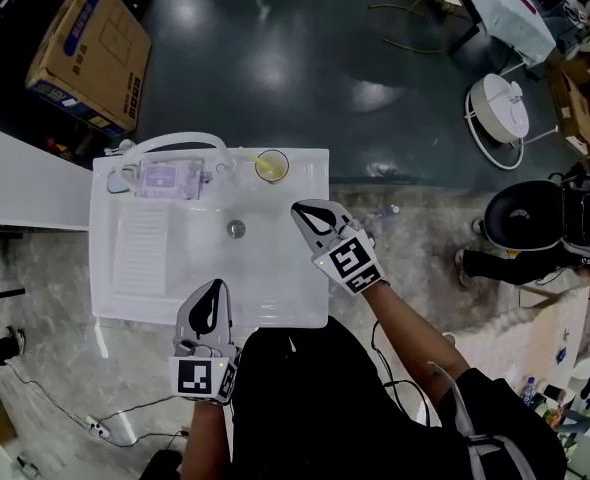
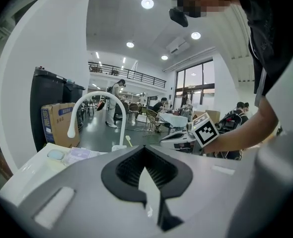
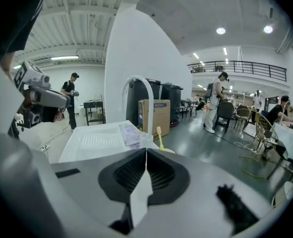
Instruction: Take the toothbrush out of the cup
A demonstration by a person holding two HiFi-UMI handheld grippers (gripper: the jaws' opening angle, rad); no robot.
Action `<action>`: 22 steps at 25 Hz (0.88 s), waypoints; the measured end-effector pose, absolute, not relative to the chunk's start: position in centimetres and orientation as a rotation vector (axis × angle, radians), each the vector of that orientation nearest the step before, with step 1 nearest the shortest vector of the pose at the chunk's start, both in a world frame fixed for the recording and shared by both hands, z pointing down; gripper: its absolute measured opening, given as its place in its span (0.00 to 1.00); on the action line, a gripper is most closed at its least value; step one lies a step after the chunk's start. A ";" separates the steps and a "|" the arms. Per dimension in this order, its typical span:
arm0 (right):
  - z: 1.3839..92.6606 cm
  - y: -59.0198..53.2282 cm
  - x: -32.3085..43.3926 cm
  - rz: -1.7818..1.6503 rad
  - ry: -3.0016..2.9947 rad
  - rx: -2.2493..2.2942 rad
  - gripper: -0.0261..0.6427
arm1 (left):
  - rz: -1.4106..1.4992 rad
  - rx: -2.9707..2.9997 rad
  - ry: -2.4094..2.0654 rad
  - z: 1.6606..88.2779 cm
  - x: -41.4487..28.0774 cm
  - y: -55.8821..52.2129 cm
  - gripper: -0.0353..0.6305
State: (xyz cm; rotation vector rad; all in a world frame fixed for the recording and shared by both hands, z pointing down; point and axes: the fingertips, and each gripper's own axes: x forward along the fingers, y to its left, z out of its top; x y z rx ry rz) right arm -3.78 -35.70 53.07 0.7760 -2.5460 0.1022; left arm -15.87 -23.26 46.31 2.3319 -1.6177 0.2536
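Down at the near edge, the left gripper point(image 1: 213, 290) hovers over the front rim of a white sink point(image 1: 275, 278), jaws pressed together with nothing between them. Up and to the right, the right gripper point(image 1: 305, 213) hangs over the basin's right side, and its jaws are closed and empty too. Under them the basin is bare white, with a round drain point(image 1: 236, 229) near the middle and a ribbed washboard panel point(image 1: 142, 251) to the left. On the far rim stands the cup point(image 1: 272, 166), well clear of both grippers, and the yellow toothbrush point(image 3: 159, 137) is in it, head poking up. Beside the cup, on that back ledge, lies a purple packet point(image 1: 164, 178), with a white arched faucet point(image 1: 175, 140) curving over it. Around the sink the floor is speckled grey point(image 1: 395, 268); past it the surface turns to glossy dark floor point(image 1: 275, 58) catching the ceiling lights. A white table point(image 1: 25, 193) sits off to the left, a cardboard box point(image 1: 87, 53) beyond it, a black office chair point(image 1: 523, 216) and a round white fan point(image 1: 499, 108) out to the right. Farther back it's a big open hall, with people standing about and a railed mezzanine point(image 3: 236, 66) high on the far wall.
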 end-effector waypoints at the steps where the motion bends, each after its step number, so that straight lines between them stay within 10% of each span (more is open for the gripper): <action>1: 53.2 -36.2 -3.9 0.102 -2.545 0.778 0.06 | 0.250 2.331 -1.618 46.3 -15.8 -23.5 0.06; 22: 57.7 -42.7 -6.7 0.180 -2.492 0.656 0.06 | 0.312 2.274 -1.614 47.7 -15.9 -25.7 0.06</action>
